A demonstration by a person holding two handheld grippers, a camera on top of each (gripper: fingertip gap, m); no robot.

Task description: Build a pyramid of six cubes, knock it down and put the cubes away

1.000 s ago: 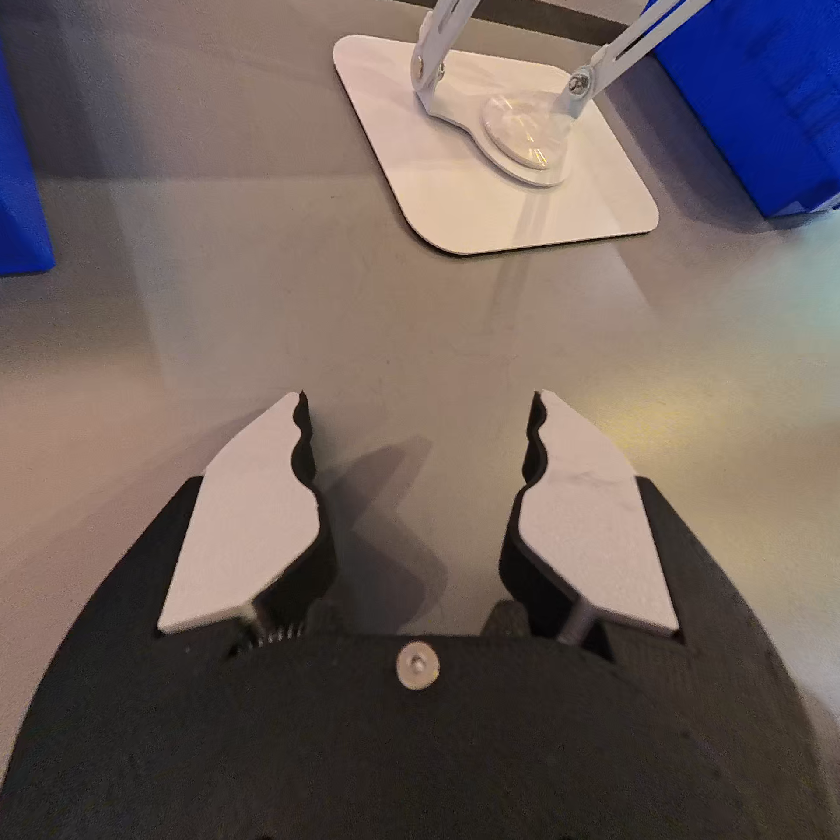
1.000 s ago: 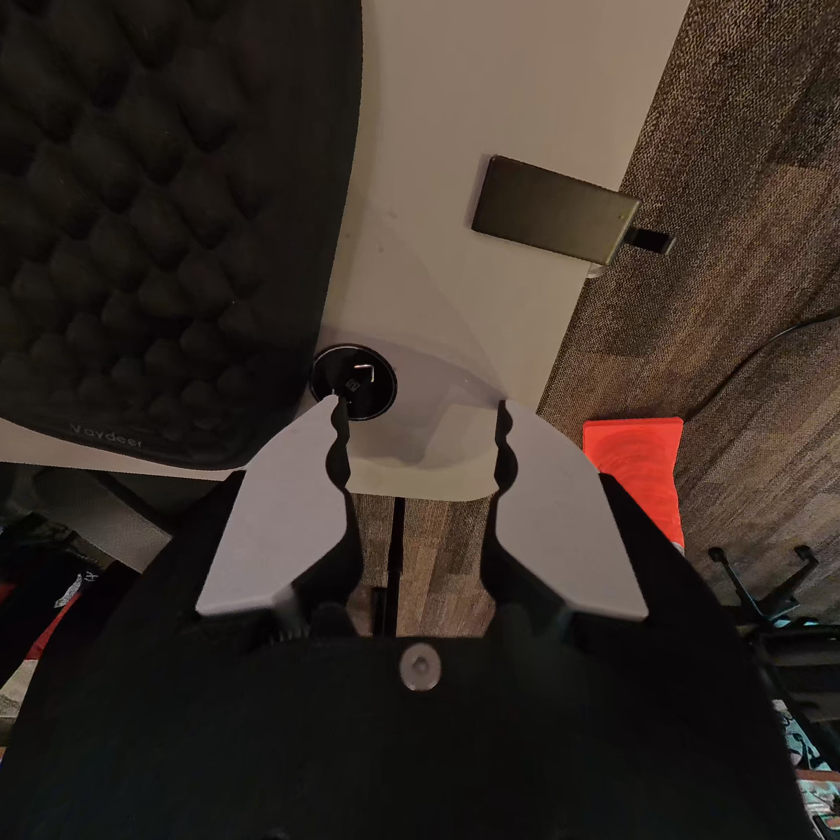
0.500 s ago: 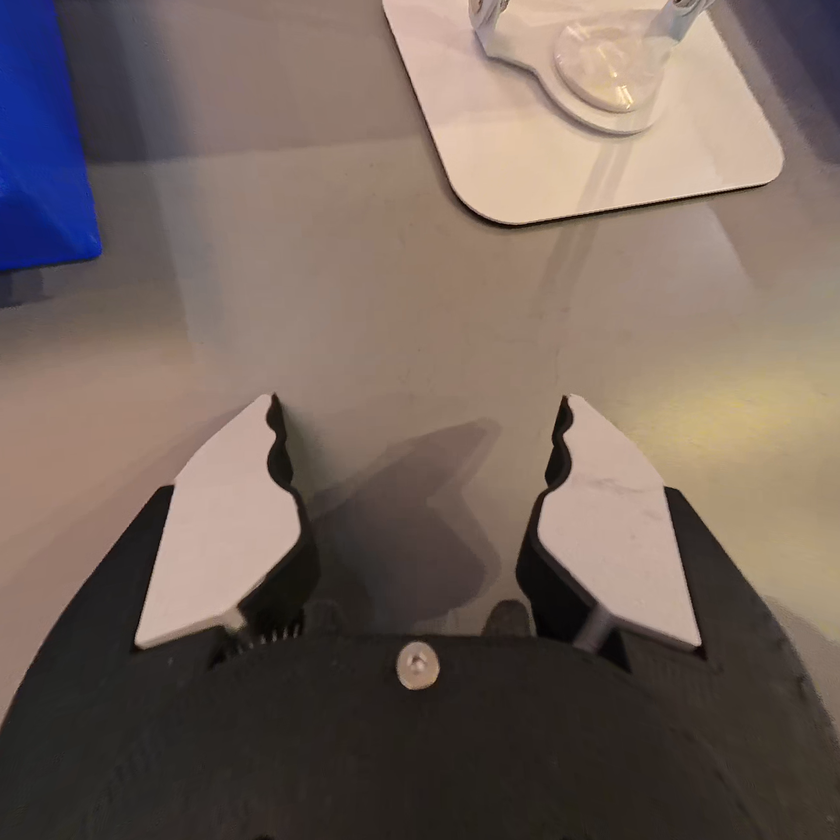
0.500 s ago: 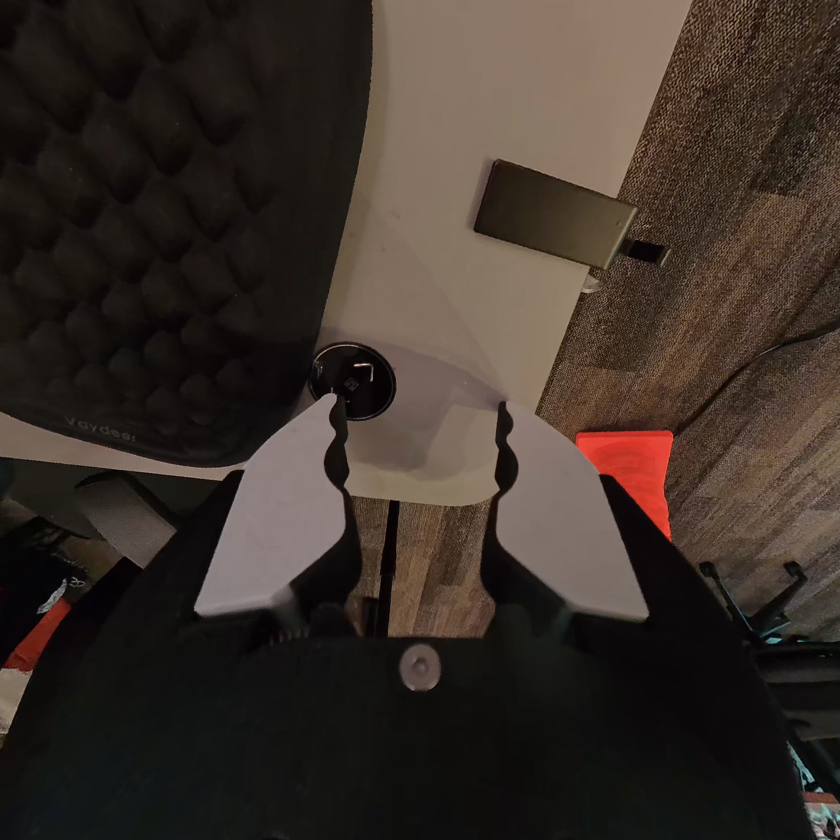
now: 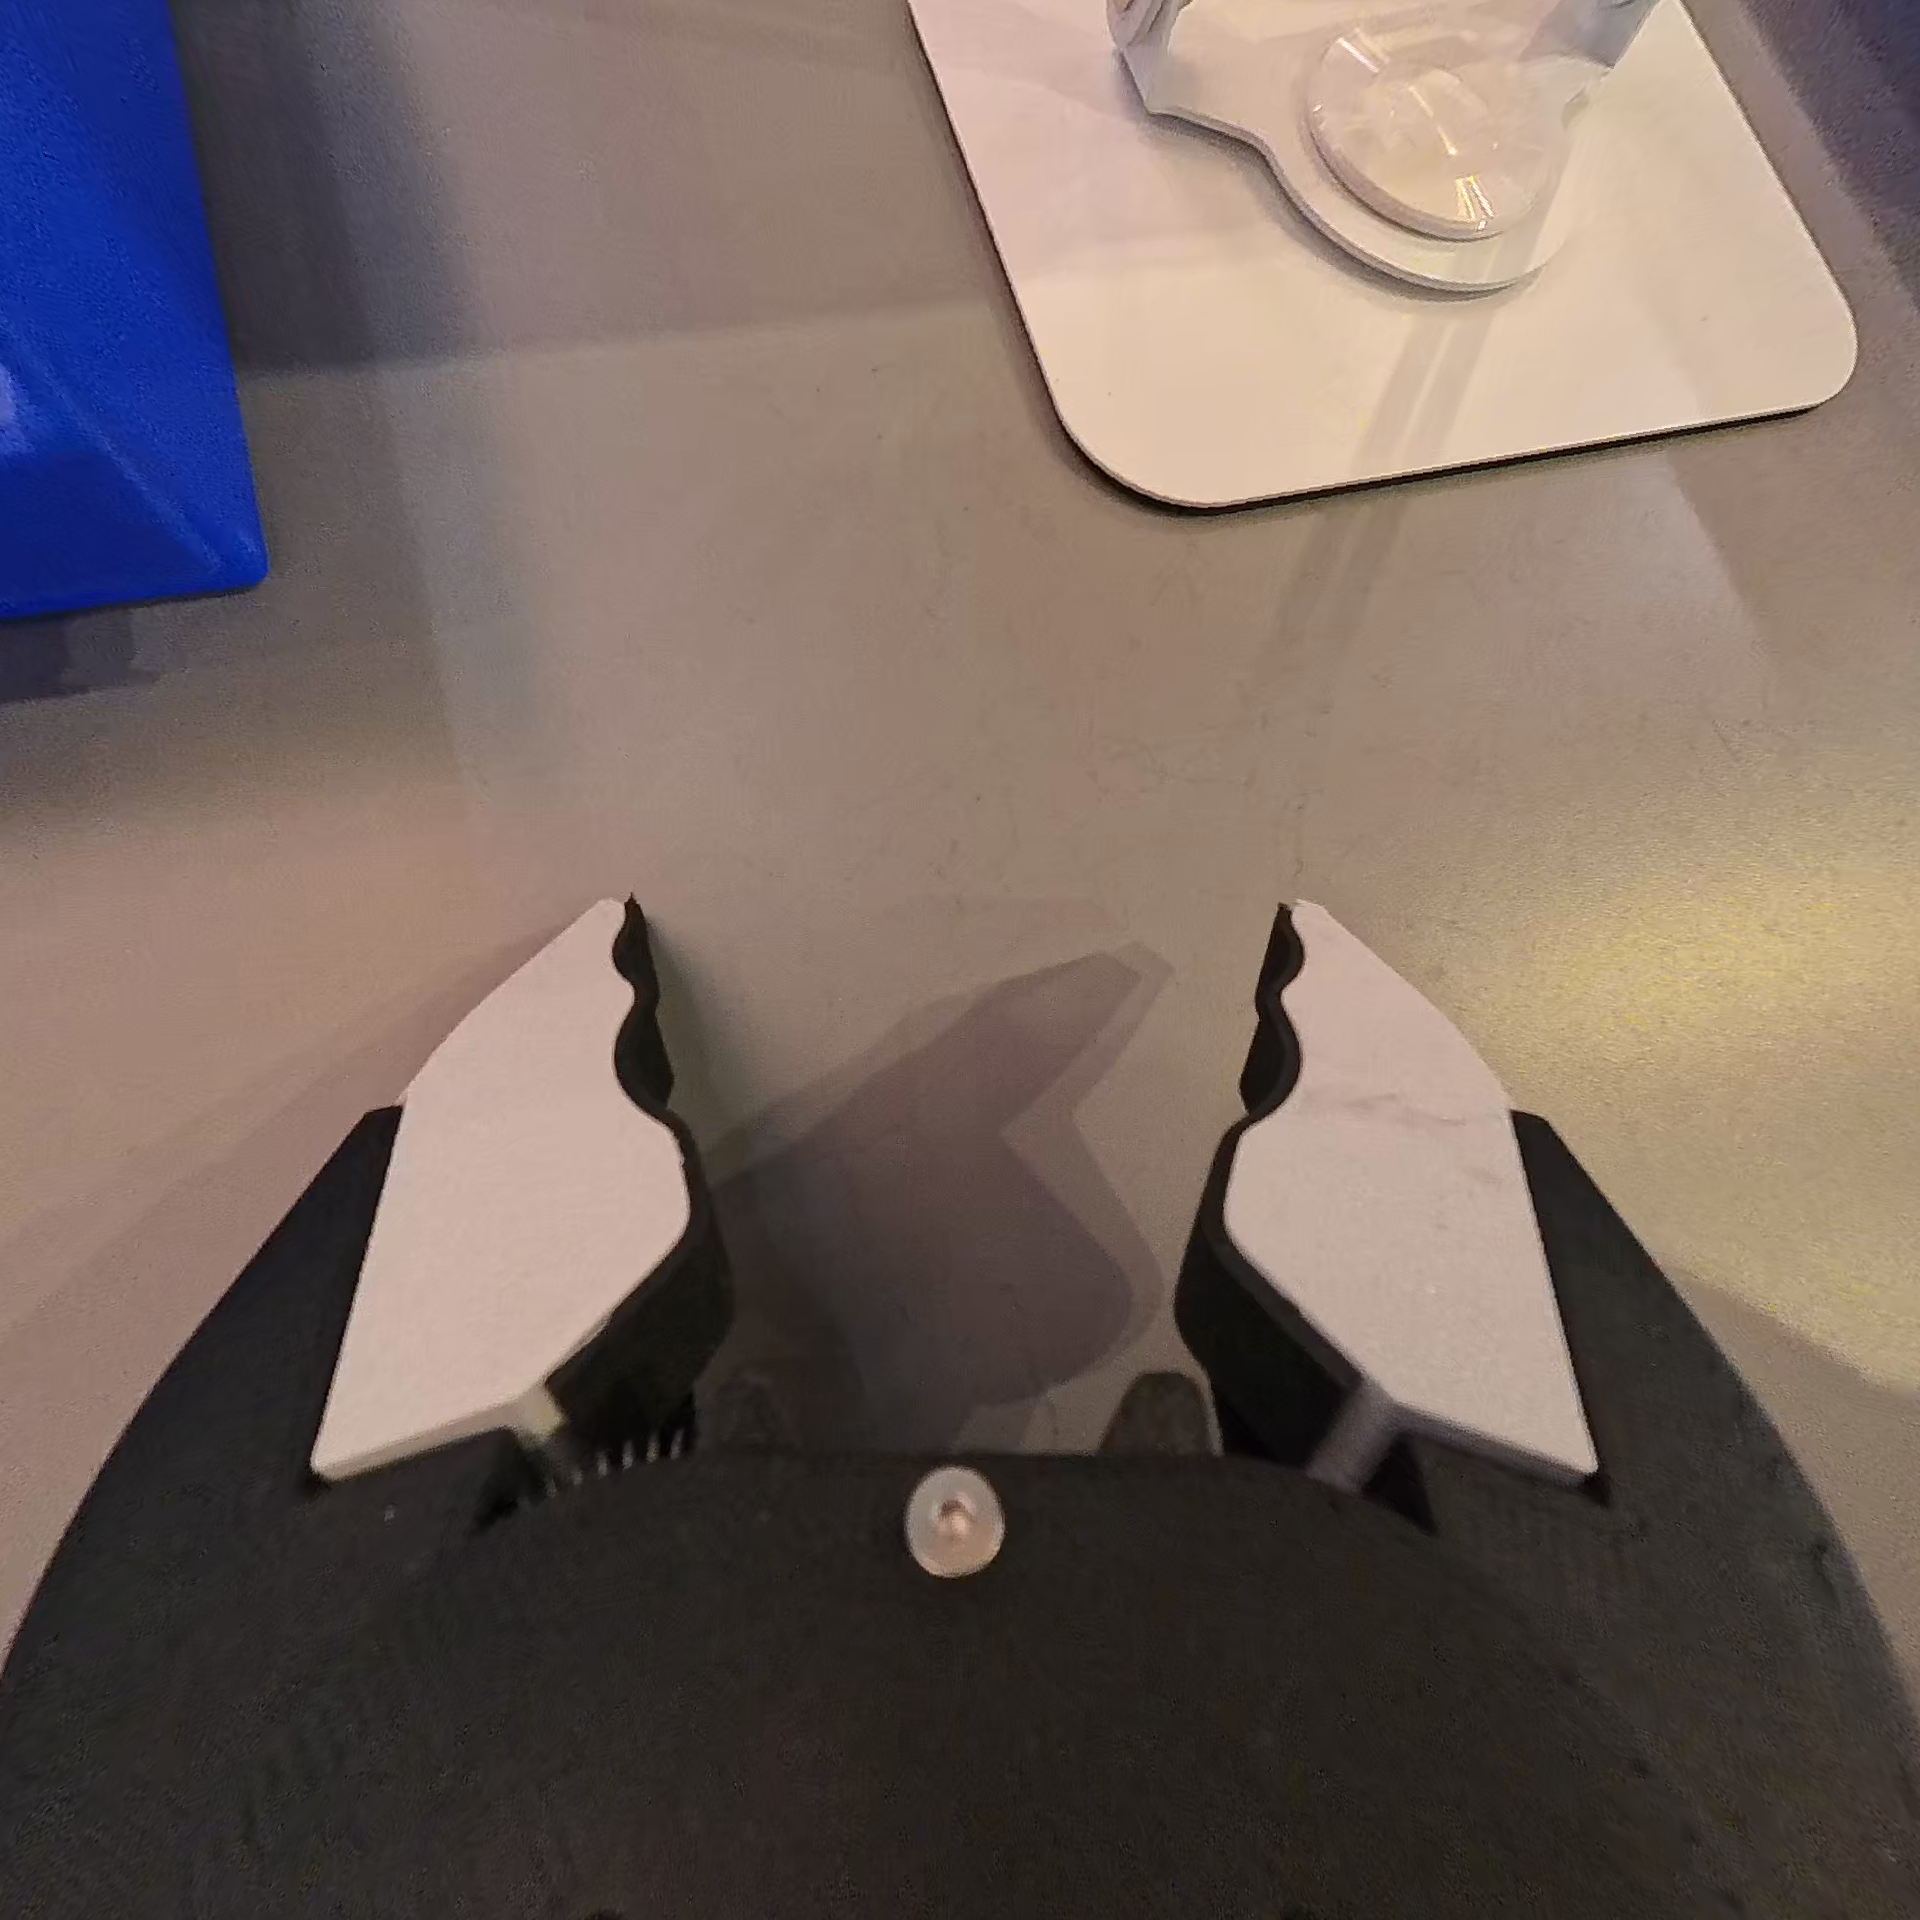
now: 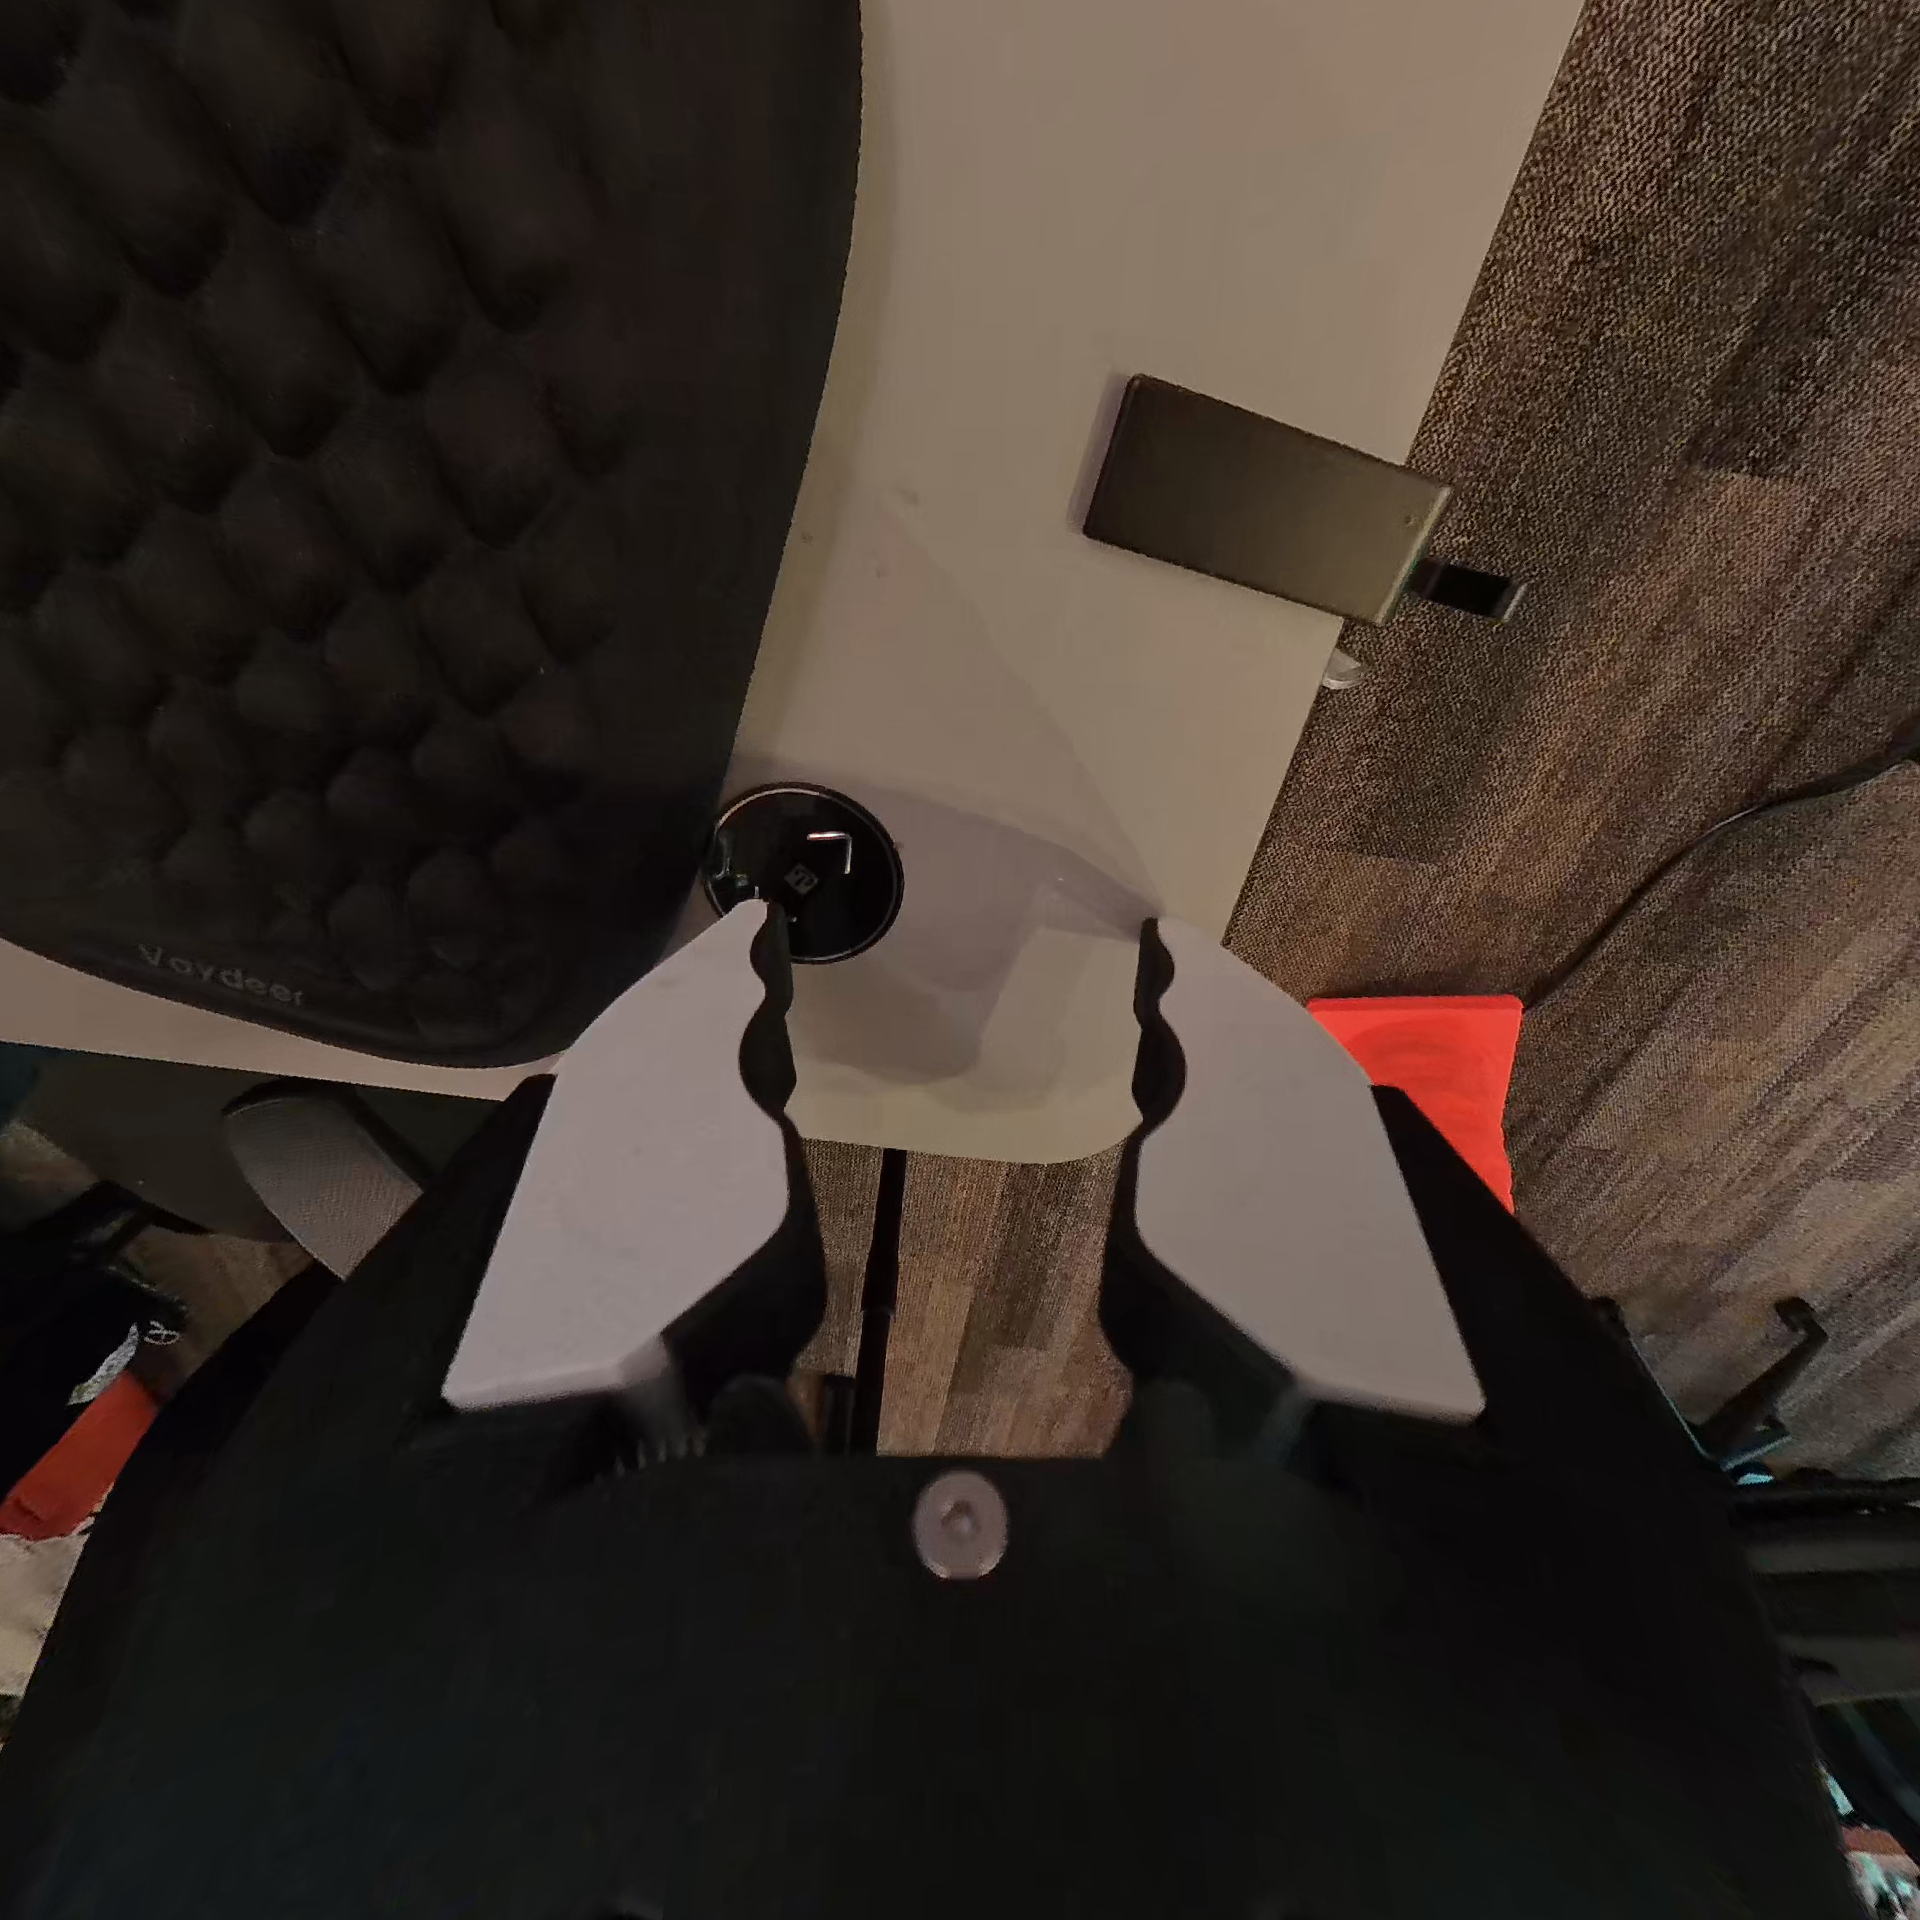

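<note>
The left gripper gapes wide over bare grey table, nothing between its fingers, only its own shadow; no cube shows near it; a blue bin stands at the far left edge, and ahead to the right lies a white plate bearing a stand foot. The right gripper is partly open and holds nothing, poised above the white table's corner; just by its left fingertip sits a black round grommet; further left a black bumpy cushion; ahead a dark flat slab at the table edge; beyond, brown carpet; a red block lies on the floor just right of the right finger; whether it is a cube I cannot tell.
</note>
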